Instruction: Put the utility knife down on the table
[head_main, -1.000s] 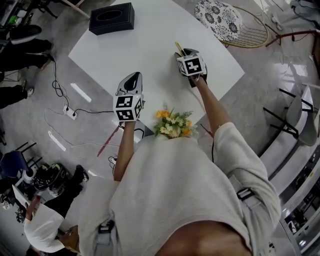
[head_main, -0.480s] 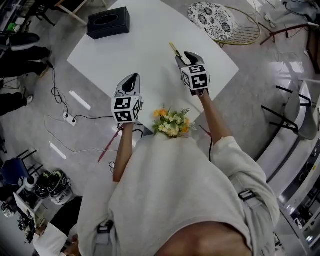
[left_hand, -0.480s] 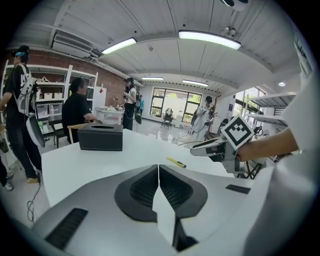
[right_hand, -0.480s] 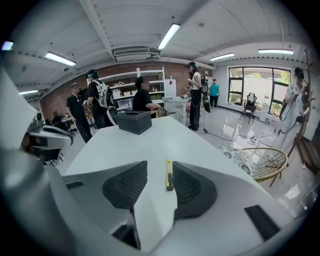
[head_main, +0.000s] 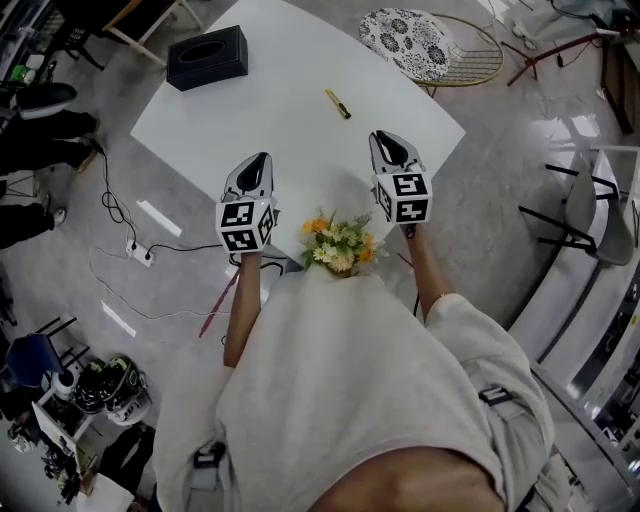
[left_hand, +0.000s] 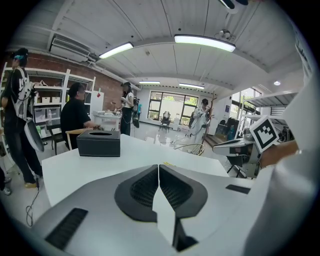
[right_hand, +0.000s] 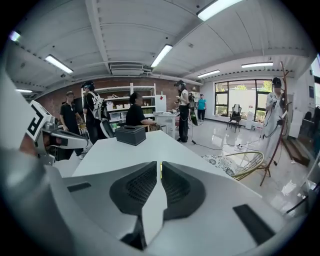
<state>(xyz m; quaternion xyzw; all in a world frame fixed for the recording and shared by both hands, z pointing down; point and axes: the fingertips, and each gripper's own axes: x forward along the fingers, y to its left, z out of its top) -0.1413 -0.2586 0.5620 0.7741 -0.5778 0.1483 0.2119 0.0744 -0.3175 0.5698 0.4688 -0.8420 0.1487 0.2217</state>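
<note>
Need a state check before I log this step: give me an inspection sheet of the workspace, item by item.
Surface: white table, no spills seen.
Job's things: utility knife lying flat on the table, apart from both grippers.
Clutter: black tissue box near the far left corner; bunch of flowers by the near edge.
Grippers: left gripper jaws together, empty; right gripper jaws closing, narrow gap, nothing between them.
Cables: cable and power strip on the floor left of the table.
Surroundings: wire chair with patterned cushion at the far right; people beyond the table.
</note>
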